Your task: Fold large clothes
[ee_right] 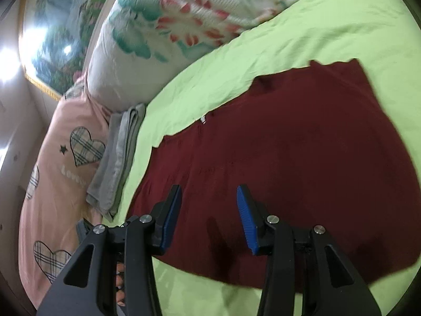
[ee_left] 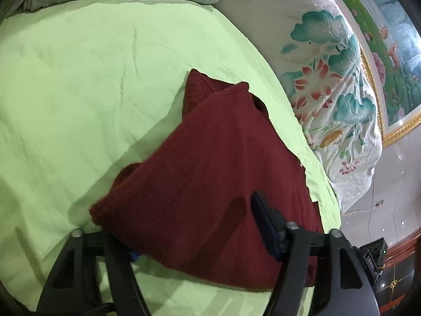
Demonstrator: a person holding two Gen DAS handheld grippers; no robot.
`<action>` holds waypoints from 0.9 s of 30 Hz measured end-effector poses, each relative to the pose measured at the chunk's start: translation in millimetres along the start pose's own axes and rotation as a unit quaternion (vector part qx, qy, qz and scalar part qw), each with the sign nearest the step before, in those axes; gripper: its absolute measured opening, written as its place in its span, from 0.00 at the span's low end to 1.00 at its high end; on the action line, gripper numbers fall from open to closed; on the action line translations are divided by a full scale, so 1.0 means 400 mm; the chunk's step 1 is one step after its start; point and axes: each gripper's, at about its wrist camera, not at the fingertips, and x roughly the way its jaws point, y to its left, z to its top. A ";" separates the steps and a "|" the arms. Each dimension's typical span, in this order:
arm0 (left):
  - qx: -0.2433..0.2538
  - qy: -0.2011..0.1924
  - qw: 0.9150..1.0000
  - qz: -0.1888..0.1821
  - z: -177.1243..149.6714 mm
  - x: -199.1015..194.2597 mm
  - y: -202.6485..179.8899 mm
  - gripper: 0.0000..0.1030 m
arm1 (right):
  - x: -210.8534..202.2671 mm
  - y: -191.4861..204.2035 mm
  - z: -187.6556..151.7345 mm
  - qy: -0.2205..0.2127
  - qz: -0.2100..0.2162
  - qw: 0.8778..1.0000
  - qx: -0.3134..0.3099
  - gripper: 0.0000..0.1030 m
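Observation:
A dark red knit garment (ee_left: pixel 210 163) lies on the light green bed sheet (ee_left: pixel 79 92). In the left wrist view its near part is lifted and draped over my left gripper (ee_left: pixel 194 239); the right finger (ee_left: pixel 265 226) shows on top of the cloth, the left one is hidden under it, and the jaws stand wide apart. In the right wrist view the garment (ee_right: pixel 302 152) lies spread flat on the sheet (ee_right: pixel 329 26). My right gripper (ee_right: pixel 209 218) hovers just above its near edge, open and empty, blue pads (ee_right: pixel 247 218) apart.
A white floral quilt (ee_left: pixel 329 84) is bunched along the bed's far side, also in the right wrist view (ee_right: pixel 171 26). A folded grey towel (ee_right: pixel 118 158) lies at the sheet's edge, next to a pink heart-pattern cover (ee_right: pixel 58 179). A framed painting (ee_left: pixel 389 39) hangs behind.

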 end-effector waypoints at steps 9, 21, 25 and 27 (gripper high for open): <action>0.052 -0.009 0.998 -0.022 0.030 -0.018 -0.079 0.13 | 0.147 -0.038 -0.011 0.086 -0.047 0.995 -0.012 0.38; 0.309 0.053 0.942 -0.117 -0.158 0.086 -0.517 0.13 | -0.035 -0.138 0.061 0.030 0.073 0.992 0.101 0.52; 0.316 0.114 0.938 -0.088 -0.249 0.203 -0.511 0.12 | -0.041 -0.171 0.061 0.035 0.080 0.988 0.127 0.55; 0.304 0.115 0.941 -0.092 -0.257 0.206 -0.494 0.12 | -0.030 -0.168 0.062 0.044 0.083 0.987 0.128 0.55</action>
